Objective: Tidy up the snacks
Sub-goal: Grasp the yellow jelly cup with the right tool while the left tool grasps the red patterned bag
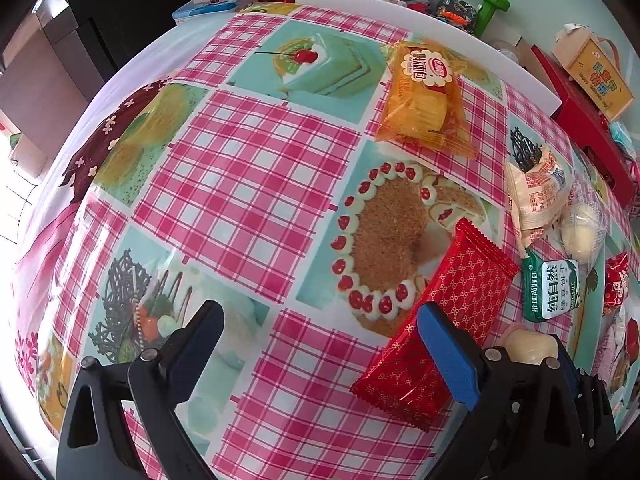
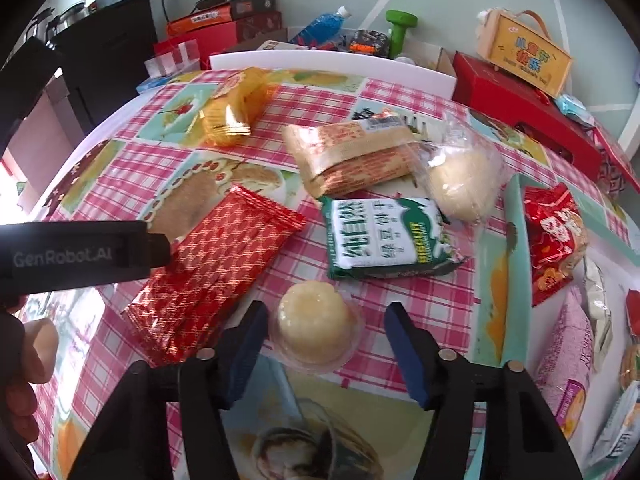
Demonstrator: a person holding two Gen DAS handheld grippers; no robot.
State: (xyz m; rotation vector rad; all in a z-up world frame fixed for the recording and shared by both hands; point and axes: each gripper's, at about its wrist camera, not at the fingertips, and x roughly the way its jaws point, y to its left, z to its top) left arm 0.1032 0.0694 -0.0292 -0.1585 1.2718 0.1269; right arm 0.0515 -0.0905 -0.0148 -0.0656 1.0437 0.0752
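Note:
A pale jelly cup (image 2: pixel 316 328) stands on the checked tablecloth (image 2: pixel 400 292) between the fingers of my right gripper (image 2: pixel 326 340). The left finger is next to its rim and a gap shows at the right finger (image 2: pixel 404 344), so the gripper is open. A red patterned packet (image 1: pixel 460 292) lies slanted under the right finger (image 1: pixel 444 352) of my open left gripper (image 1: pixel 320 332), which holds nothing. The green biscuit packet (image 2: pixel 384 236), a tan cracker packet (image 2: pixel 352 156), an orange bread packet (image 2: pixel 232 108) and a clear-wrapped bun (image 2: pixel 460 184) lie farther out.
A red snack bag (image 2: pixel 556 236) and a pink packet (image 2: pixel 568 356) lie at the right. Behind the table's white board (image 2: pixel 332 60) stand red boxes (image 2: pixel 520 96), a yellow handled box (image 2: pixel 524 52), a green dumbbell (image 2: pixel 400 28) and a blue bottle (image 2: pixel 324 24). A hand (image 2: pixel 24 360) holds the left gripper's body.

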